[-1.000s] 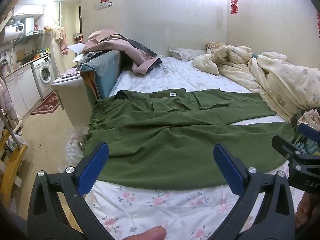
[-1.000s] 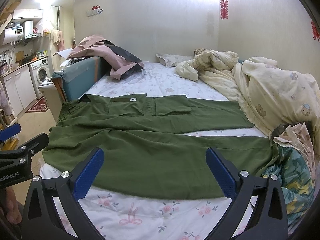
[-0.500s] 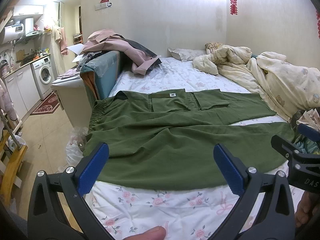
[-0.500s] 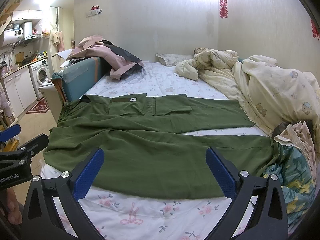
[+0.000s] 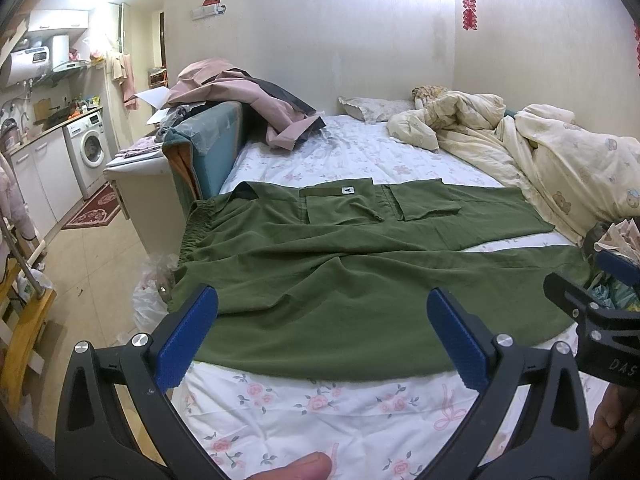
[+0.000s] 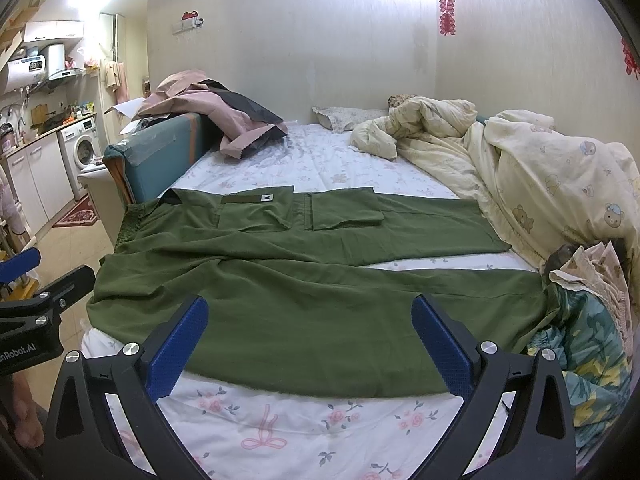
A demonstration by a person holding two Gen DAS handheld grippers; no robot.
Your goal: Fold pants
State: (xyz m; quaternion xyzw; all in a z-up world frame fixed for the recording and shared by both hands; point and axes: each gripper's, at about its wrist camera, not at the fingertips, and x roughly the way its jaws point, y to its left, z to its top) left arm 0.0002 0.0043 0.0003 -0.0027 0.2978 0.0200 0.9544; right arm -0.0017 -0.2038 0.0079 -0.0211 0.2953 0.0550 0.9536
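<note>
Near edge: you have a bare strip of flowered sheet point(image 5: 320, 404) in front of the pants point(image 5: 320, 280).
Far side: open sheet beyond the pants up to the pillow point(image 6: 348, 114).
Right side: the bunched quilt point(image 6: 560, 184) and a heap of cloth point(image 6: 588, 320) crowd the leg ends.
Left side: the waistband lies at the bed edge; beyond it is open floor point(image 5: 92, 260), with a blue board point(image 5: 208, 140) farther back.

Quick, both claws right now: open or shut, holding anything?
Left claw: open, holding nothing, above the green pants.
Right claw: open, holding nothing, above the same pants.
</note>
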